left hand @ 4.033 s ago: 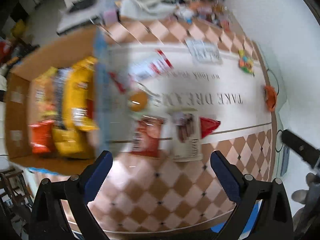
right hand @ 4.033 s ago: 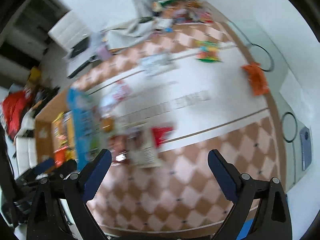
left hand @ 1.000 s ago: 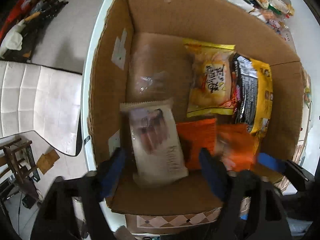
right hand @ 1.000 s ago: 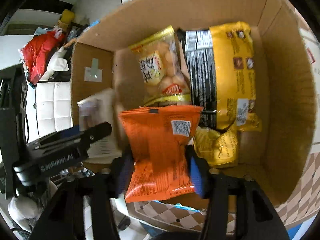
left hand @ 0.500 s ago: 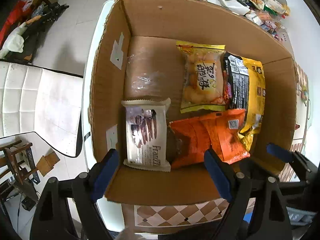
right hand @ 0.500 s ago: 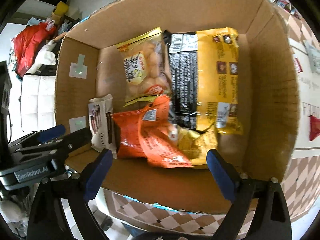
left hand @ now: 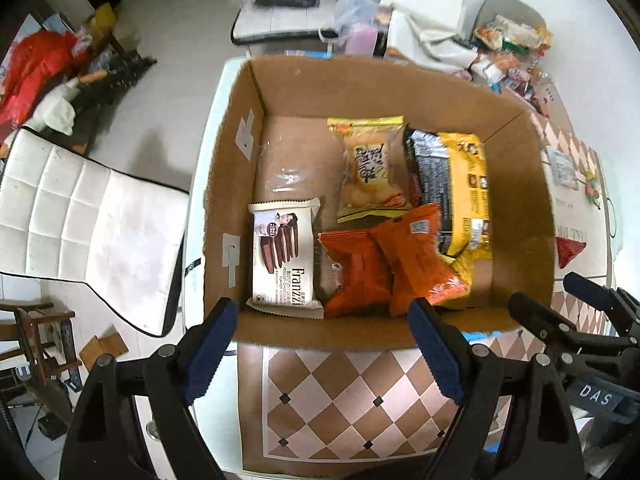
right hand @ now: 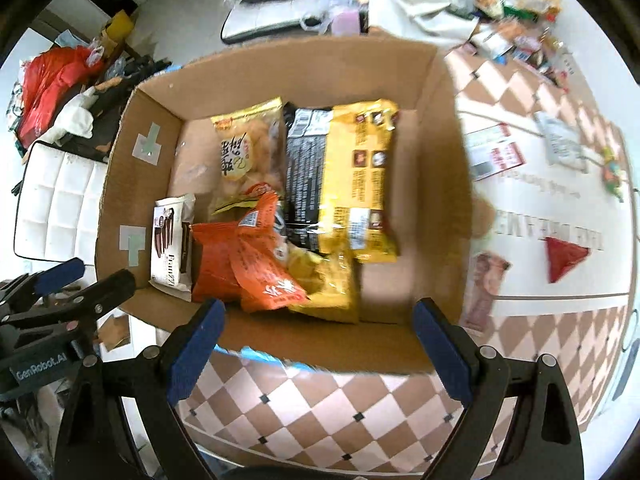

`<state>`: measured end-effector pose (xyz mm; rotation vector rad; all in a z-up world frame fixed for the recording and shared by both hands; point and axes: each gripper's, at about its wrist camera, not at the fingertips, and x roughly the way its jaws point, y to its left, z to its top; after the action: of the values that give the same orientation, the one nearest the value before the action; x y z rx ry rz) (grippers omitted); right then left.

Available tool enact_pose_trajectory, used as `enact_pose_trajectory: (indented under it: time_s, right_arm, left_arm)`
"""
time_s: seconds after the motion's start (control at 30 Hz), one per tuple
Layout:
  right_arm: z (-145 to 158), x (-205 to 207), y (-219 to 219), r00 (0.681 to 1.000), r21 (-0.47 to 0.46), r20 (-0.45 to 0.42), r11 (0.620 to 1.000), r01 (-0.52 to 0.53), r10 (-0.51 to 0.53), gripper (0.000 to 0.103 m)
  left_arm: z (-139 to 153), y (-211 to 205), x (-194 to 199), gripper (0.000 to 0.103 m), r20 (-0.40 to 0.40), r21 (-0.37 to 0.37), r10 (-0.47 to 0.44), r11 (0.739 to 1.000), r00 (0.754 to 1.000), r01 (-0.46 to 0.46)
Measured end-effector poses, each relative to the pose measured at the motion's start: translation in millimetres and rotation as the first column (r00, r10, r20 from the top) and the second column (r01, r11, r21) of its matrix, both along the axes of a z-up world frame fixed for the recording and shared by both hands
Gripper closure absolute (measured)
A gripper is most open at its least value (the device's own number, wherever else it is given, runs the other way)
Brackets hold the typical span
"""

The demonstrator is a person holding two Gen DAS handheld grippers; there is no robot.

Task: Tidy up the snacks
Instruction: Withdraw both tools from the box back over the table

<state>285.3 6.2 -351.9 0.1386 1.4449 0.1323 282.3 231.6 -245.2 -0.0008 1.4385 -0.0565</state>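
A cardboard box [left hand: 360, 84] stands on the table and holds several snacks: a white Franzzi cookie pack [left hand: 285, 256], two orange bags [left hand: 384, 264], a yellow snack bag [left hand: 370, 168] and a large yellow-and-black pack [left hand: 452, 184]. The box also shows in the right wrist view [right hand: 280, 72], with the orange bags [right hand: 248, 256] and the cookie pack [right hand: 172, 240]. My left gripper [left hand: 324, 352] is open and empty above the box's near wall. My right gripper [right hand: 316, 352] is open and empty above the near wall too.
On the table right of the box lie a red triangular pack [right hand: 566, 256], a brown snack pack [right hand: 486, 284], a red-and-white pack [right hand: 494, 154] and more snacks farther back [right hand: 516, 4]. A white chair [left hand: 80, 216] stands left of the table.
Both grippers have let go of their packs, the cookie pack and an orange bag, which now lie in the box. Both have pulled back and up from the box.
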Motion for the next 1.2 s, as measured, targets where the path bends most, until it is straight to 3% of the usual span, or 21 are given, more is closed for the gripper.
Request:
enact_pose_trajectory:
  time_s: [0.37,0.87,1.2]
  right_arm:
    - [72.5,-54.1,-8.3,0.985,-0.020,0.169,0.999,0.028,-0.024,0.006]
    - [153.6,-112.0,-4.4,0.950,-0.007,0.313,1.000,0.023,-0.019,0.004]
    - [152.1,-112.6,-29.5,0.965,0.116,0.253,0.993,0.035,-0.064,0.004]
  left_arm:
    - [59.7,1.0,-45.3,0.016,0.166,0.009,0.009,1.000,0.986,-0.010]
    - [116.2,1.0,-91.9,0.016,0.262,-0.032,0.010,0.999,0.965,-0.002]
    - [117.2,-29.1,-79.2,0.016,0.245,-0.058,0.015,0.998,0.969,-0.001]
